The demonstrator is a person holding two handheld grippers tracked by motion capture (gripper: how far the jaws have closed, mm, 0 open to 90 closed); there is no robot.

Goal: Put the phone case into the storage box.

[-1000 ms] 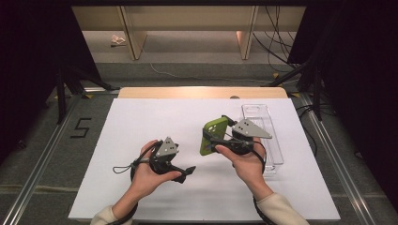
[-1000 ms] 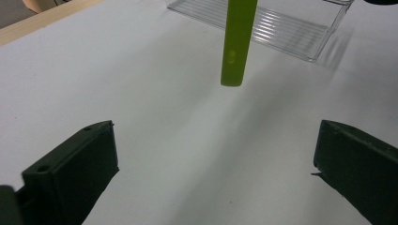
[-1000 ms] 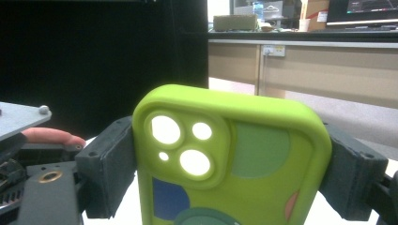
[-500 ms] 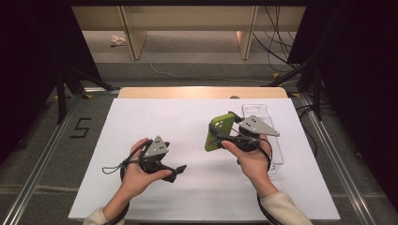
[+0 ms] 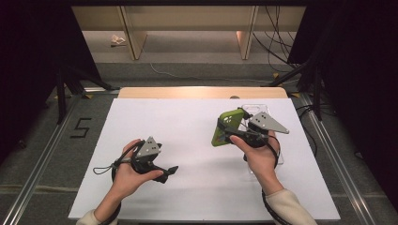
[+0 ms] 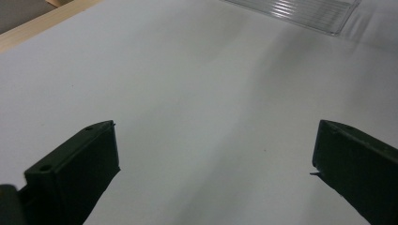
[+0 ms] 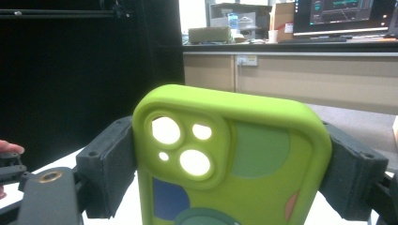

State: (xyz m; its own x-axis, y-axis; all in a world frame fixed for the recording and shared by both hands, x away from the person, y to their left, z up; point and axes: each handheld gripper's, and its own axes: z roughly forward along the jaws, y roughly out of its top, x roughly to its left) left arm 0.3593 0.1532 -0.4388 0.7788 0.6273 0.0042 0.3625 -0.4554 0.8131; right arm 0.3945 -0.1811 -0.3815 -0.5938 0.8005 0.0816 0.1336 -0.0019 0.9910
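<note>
The right gripper (image 5: 231, 132) is clamping a green phone case (image 5: 225, 127) by its long edges and holding it up off the white table (image 5: 187, 140), well above the surface at the right side. In the right gripper view the case (image 7: 234, 154) is standing upright between the jaws, its long axis running straight up out of them, camera cutouts at the top. The left gripper (image 5: 169, 171) is resting low near the front left with its jaws spread wide and nothing between them, pointing across the table toward the right; it is well apart from the case. A clear tray (image 5: 256, 110) is lying just behind and beneath the right hand (image 5: 256, 157), and its ribbed edge (image 6: 300, 11) is showing far ahead of the left jaws. The likely move is setting the case down or passing it leftward; the bare table between the grippers is offering no obstacle, and only the tray is crowding the right side.
</note>
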